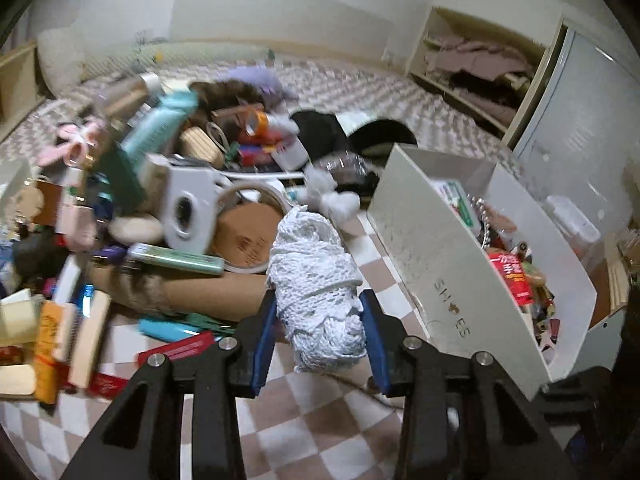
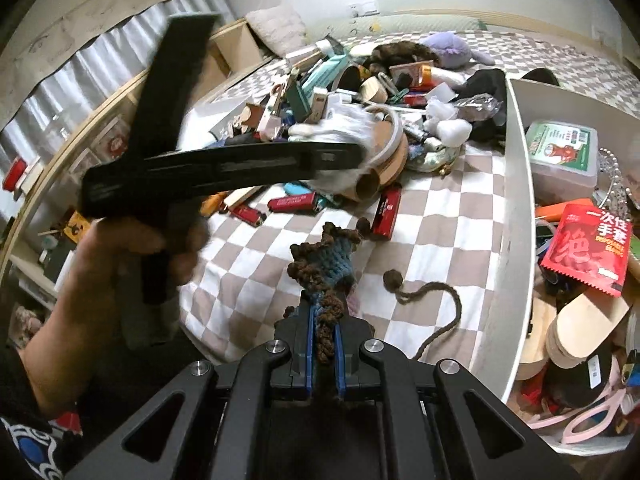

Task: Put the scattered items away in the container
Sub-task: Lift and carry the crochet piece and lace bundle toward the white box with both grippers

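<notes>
Both hands are full, and the white box is close on the right.

The left hand-held gripper (image 1: 320, 320) squeezes one white knit bundle (image 1: 316, 280); the right hand-held gripper (image 2: 323, 350) pinches one brown-and-blue crochet toy (image 2: 324, 268). Its long tail (image 2: 432, 308) could catch on the one white box (image 2: 508, 216). I count four red lighters (image 2: 294, 202), maybe more; it is blurry.

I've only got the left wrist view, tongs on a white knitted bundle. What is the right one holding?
Observer: The right tongs are shut on a brown and blue crochet piece.
Operator: Anything trailing from it?
Observer: A brown yarn cord with a pompom lies on the checkered cloth beside it.
Operator: What's in the white container nearest the right tongs?
Observer: Pink glasses at the near end of the white container.
</notes>
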Motion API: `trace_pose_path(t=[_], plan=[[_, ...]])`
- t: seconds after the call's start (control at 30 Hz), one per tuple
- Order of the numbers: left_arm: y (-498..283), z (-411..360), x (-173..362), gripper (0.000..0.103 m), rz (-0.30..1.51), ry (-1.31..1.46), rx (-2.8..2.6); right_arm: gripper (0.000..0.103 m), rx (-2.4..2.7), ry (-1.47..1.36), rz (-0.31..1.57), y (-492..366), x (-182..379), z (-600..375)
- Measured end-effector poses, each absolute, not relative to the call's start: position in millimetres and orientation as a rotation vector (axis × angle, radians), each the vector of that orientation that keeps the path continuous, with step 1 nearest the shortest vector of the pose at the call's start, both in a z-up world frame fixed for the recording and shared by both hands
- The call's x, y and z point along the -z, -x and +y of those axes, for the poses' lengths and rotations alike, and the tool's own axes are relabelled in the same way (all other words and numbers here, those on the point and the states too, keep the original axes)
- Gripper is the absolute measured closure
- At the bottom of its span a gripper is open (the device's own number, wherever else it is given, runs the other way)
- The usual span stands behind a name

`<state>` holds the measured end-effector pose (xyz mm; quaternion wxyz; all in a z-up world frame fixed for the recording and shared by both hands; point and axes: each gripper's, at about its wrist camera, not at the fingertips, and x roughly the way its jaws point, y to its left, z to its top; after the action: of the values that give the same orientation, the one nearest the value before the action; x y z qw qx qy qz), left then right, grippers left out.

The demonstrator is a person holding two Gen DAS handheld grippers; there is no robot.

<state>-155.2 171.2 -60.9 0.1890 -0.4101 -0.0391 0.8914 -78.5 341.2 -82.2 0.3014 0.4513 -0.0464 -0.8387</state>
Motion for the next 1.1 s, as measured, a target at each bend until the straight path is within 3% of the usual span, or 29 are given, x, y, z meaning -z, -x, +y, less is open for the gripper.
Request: trace_pose_path(t=[0.27,1.1], plan=[[129.2,140.7,35.8,0.063,-0.134,1.082,-2.552,0.094,2.287,-1.107,-0.245,80.4,58.2,343.5],[79.0,137.8,-51.1,0.063,-0.124,0.817,-2.574,0.094,2.461,-0.704,-0.315,73.3,-72.5,352.3]])
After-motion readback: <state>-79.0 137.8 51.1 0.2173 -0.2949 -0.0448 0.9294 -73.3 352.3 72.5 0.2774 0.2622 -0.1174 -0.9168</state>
